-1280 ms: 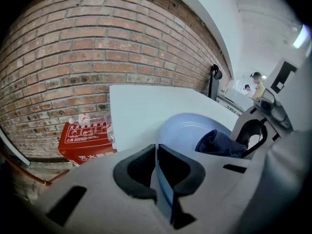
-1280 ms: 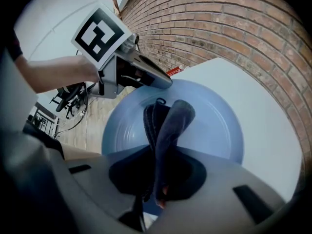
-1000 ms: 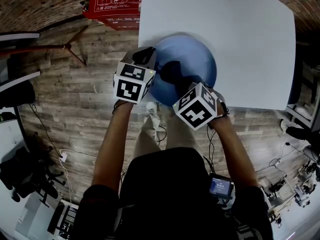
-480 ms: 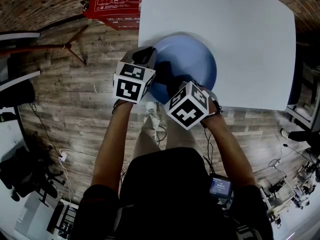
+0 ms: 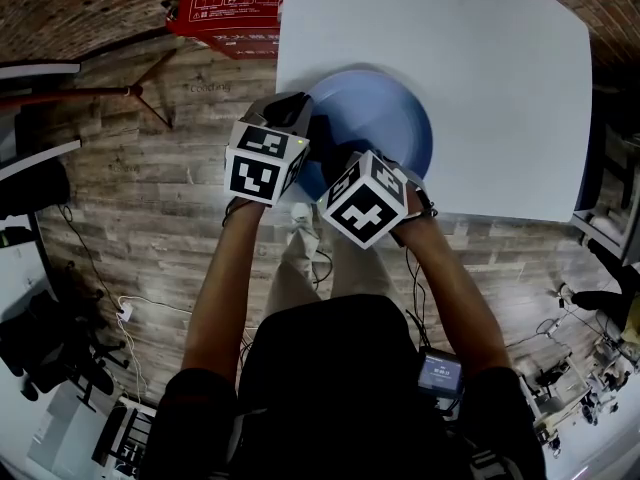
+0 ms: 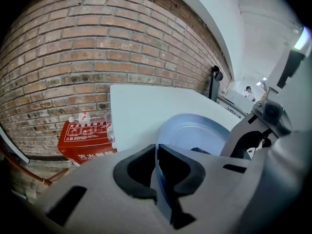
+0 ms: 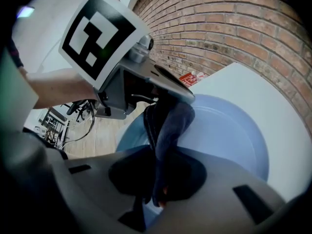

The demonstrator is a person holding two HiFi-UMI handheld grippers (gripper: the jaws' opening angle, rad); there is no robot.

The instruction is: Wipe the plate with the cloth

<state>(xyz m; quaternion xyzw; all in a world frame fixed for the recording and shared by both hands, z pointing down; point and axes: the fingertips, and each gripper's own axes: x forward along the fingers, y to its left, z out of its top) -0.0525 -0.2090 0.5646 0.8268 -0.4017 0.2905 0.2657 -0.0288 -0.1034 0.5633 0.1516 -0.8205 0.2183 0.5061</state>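
The blue plate [image 5: 380,118] lies on the white table [image 5: 480,58], near the table edge at 7 o'clock in the head view. Its position matches the frame from 1.0 s ago.

The left gripper [image 6: 157,152] clamps the plate rim at 9 o'clock. The rim stands on edge between its narrowly set jaws. This gripper has not shifted.

The right gripper [image 7: 158,172] is closed on the dark cloth [image 7: 168,126]. The cloth runs up from its jaws and rests on the plate surface toward 8 o'clock.

The right gripper's marker cube [image 5: 365,198] has moved toward 9 o'clock over the last second. It is now just beside the left gripper's marker cube [image 5: 265,163].

A red printed box [image 5: 225,8] sits on the wooden floor [image 5: 150,228] at 11 o'clock from the plate. A brick wall [image 6: 73,57] stands behind it.
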